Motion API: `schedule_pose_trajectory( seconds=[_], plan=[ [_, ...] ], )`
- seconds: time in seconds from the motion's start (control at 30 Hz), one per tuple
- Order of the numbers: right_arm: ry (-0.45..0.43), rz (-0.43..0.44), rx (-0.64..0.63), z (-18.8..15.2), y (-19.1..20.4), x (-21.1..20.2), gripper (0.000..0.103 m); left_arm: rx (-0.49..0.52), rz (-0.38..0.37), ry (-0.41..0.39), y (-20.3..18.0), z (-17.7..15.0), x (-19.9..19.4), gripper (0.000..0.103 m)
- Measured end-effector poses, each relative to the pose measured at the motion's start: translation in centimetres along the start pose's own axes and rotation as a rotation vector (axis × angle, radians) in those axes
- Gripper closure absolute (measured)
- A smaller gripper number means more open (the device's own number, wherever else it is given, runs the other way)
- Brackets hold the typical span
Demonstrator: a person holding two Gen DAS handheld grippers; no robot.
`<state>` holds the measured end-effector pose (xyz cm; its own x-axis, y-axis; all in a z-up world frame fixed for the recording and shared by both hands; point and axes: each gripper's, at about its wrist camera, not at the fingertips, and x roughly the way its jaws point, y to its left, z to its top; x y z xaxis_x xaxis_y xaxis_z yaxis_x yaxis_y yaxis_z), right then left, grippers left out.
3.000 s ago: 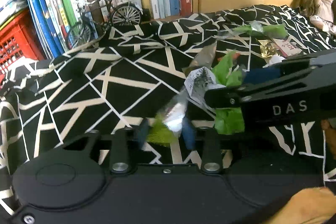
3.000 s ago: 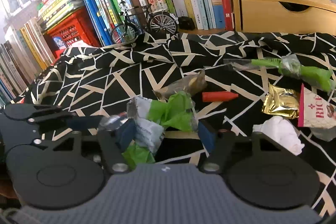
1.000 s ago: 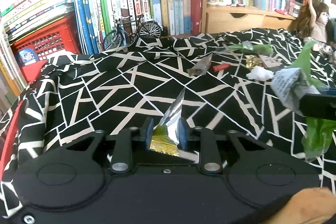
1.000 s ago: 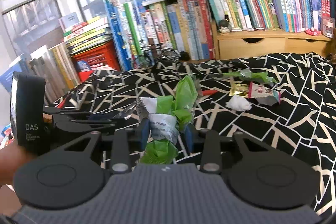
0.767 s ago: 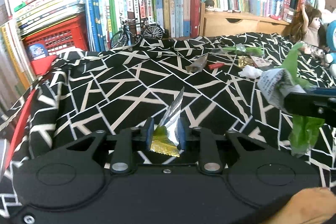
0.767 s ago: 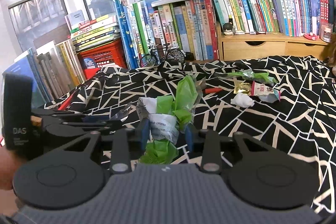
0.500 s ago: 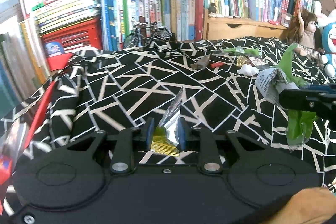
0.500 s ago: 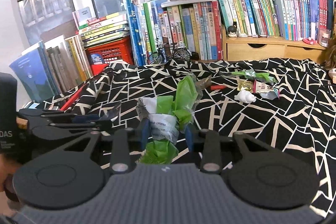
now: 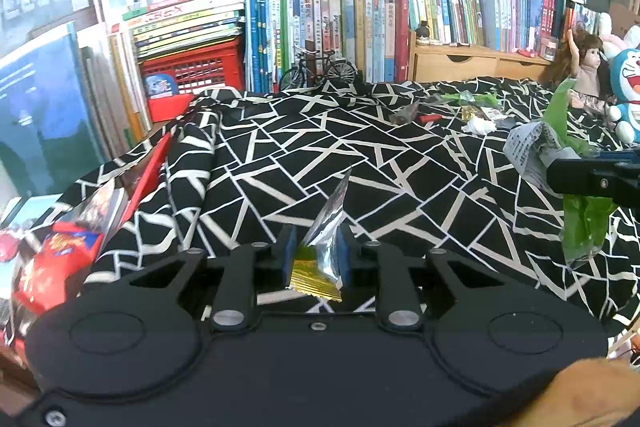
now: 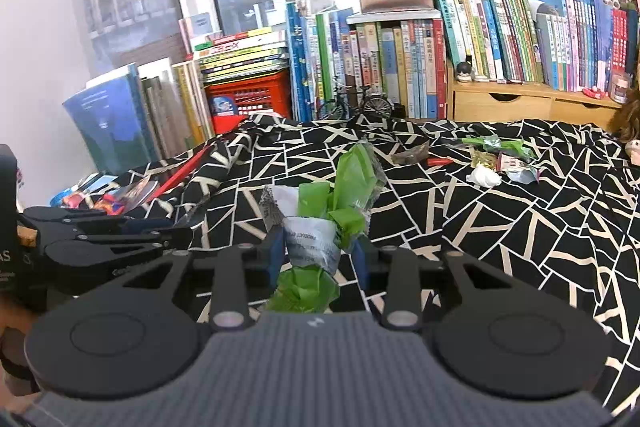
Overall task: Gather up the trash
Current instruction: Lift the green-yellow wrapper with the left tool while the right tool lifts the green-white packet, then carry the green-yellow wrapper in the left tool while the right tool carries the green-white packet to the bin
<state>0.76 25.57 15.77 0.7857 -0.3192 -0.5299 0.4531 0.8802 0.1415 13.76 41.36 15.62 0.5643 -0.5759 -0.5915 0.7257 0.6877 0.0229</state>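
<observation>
— Silver foil wrapper (image 9: 326, 239) with a gold crimped end, pinched upright between the blue pads of the left gripper (image 9: 315, 255), jaws closing on it, lifted above the black-and-white cloth (image 9: 360, 167).

— And on the other side?

— Crumpled green-and-white plastic wrapper (image 10: 320, 227), clamped in the right gripper (image 10: 318, 255), also clear of the cloth; seen too at the right edge of the left wrist view (image 9: 560, 163).

— Anything left lying on the cloth?

— Far side of the cloth, well beyond both held wrappers: brown packet (image 10: 410, 154), small red piece (image 10: 440, 160) just beside it, white crumpled tissue (image 10: 483, 175), gold sachet (image 10: 482, 157), green plastic strip (image 10: 496, 143), pink-and-white torn packet (image 10: 516, 165), all clustered close together.

— Around the cloth?

— Behind its far edge, model bicycle (image 10: 356, 105) in front of a row of upright books (image 10: 368, 67); red crate (image 10: 252, 95) to the left of the bicycle, wooden drawer unit (image 10: 520, 103) to the right. Doll (image 9: 586, 67) at the far right corner of the cloth. Magazines (image 9: 68, 227) off its left edge.
</observation>
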Motion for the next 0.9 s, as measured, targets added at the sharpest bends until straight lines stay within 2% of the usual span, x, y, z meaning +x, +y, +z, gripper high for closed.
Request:
schedule_pose_trajectory(
  seconds=[0.23,0.4,0.67,0.9],
  plan=[
    [0.004,0.012,-0.008,-1.6,1.8,-1.6,0.063,0.003,0.019,-0.016,1.2,-2.0,-3.4,0.083],
    [0.035,0.03,-0.012,-3.3,3.1,-1.8,0.063,-0.008,0.045,0.006,2.7,-4.1,-5.0,0.083],
    [0.08,0.084,-0.038,-6.0,6.0,-1.9,0.063,-0.025,0.073,0.058,4.7,-8.3,-7.1,0.083],
    [0.132,0.146,-0.091,-8.2,9.2,-1.6,0.063,-0.043,0.08,0.147,6.2,-12.7,-7.8,0.083]
  ],
)
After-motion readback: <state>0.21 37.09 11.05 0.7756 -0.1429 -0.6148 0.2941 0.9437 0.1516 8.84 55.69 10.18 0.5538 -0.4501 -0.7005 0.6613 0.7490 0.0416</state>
